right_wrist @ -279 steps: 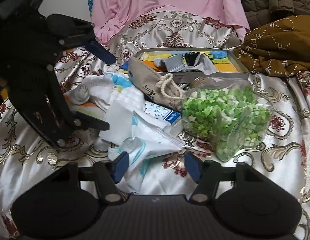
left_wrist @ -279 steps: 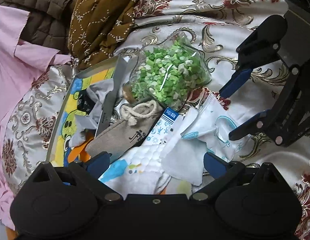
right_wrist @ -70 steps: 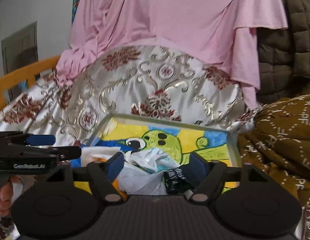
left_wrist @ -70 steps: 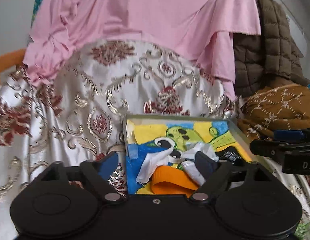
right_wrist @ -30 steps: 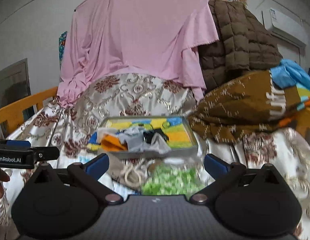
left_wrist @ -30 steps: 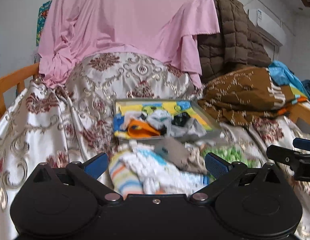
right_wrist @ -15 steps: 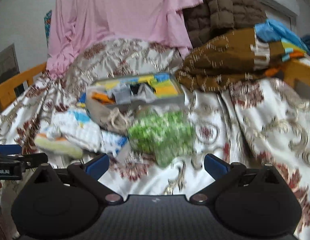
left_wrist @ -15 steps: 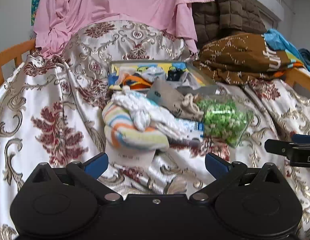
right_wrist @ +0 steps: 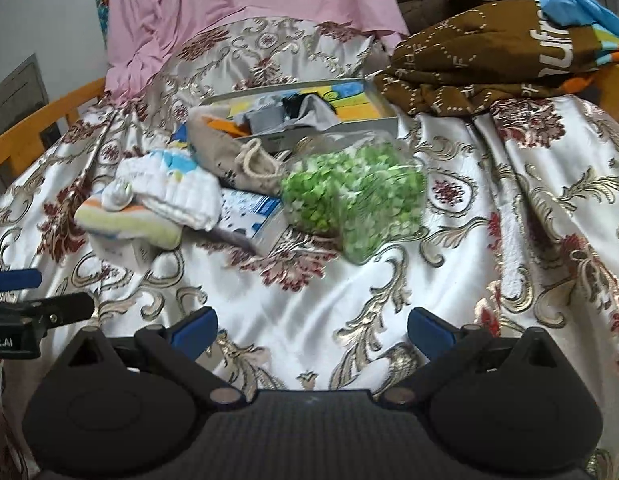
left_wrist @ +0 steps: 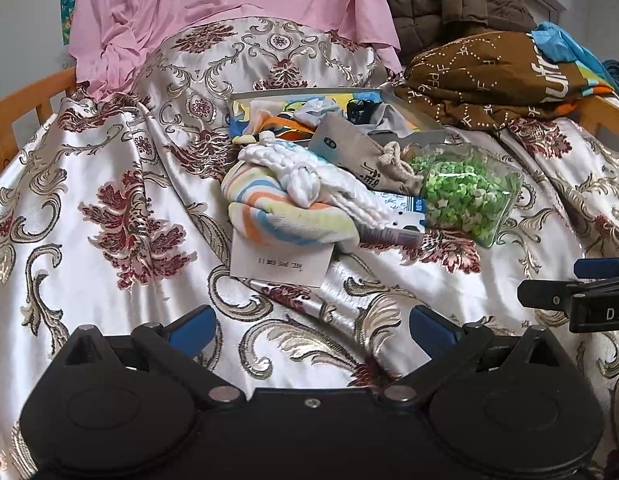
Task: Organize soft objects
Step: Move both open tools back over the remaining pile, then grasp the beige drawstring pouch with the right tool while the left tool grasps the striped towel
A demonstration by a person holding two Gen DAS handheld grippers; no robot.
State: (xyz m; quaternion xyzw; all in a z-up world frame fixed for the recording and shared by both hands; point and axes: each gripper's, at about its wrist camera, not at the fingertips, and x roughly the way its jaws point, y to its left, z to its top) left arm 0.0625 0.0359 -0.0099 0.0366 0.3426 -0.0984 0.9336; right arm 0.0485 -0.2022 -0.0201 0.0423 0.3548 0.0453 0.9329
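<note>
A pile of soft things lies on the patterned bedspread: a striped towel [left_wrist: 277, 208], a white knitted cloth [left_wrist: 309, 168], a beige drawstring pouch [left_wrist: 361, 152] and a clear bag of green pieces [left_wrist: 469, 196]. Behind them a cartoon-printed box [left_wrist: 413, 120] holds several cloth items. In the right wrist view the towel [right_wrist: 129, 220], pouch [right_wrist: 237, 156], bag [right_wrist: 353, 196] and box [right_wrist: 349, 120] also show. My left gripper [left_wrist: 309, 326] is open and empty, well short of the pile. My right gripper [right_wrist: 311, 328] is open and empty, near the bag's side.
A white card [left_wrist: 281, 260] and a blue-white packet [left_wrist: 401, 216] lie under the pile. A pink cloth [left_wrist: 229, 12], a brown quilted jacket [left_wrist: 449, 4] and a brown printed blanket [left_wrist: 501, 72] lie at the back. Orange wooden rails [left_wrist: 25, 116] edge the bed.
Both grippers have drawn back and tilted down from the box; the pile now sits farther away with more bedspread in front. Both stay open and empty.
</note>
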